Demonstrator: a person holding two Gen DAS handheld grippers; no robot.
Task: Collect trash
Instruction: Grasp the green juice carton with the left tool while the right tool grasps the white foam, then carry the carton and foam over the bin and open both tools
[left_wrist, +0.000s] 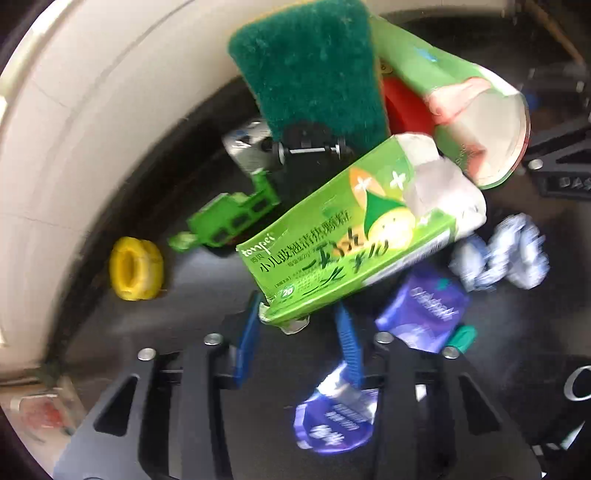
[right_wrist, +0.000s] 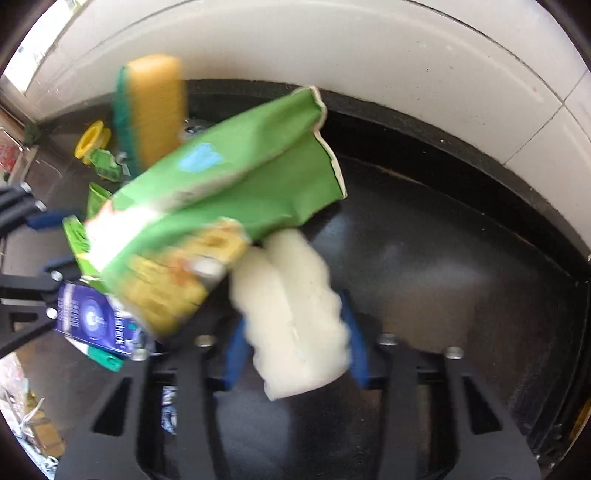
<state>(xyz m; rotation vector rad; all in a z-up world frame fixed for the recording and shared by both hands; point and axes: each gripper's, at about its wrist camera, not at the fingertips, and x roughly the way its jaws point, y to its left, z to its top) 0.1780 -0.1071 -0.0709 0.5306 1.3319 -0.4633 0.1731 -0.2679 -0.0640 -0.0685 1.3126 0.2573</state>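
In the left wrist view my left gripper (left_wrist: 299, 332) is shut on the lower corner of a green medicine box (left_wrist: 343, 229); both blue pads press its sides. White crumpled paper (left_wrist: 443, 192) sticks out of the box's far end. In the right wrist view my right gripper (right_wrist: 295, 350) is shut on a white crumpled wad of paper (right_wrist: 291, 314), held between the blue pads. A green snack bag (right_wrist: 236, 177) lies just beyond it, blurred, over the black tabletop (right_wrist: 443, 258).
A green-and-yellow sponge (left_wrist: 314, 66), a green toy vehicle (left_wrist: 229, 218), a yellow tape roll (left_wrist: 135, 267), a purple packet (left_wrist: 428, 310) and a blue-white crumpled wrapper (left_wrist: 506, 254) lie on the black surface. A pale wall (right_wrist: 369, 48) borders it at the back.
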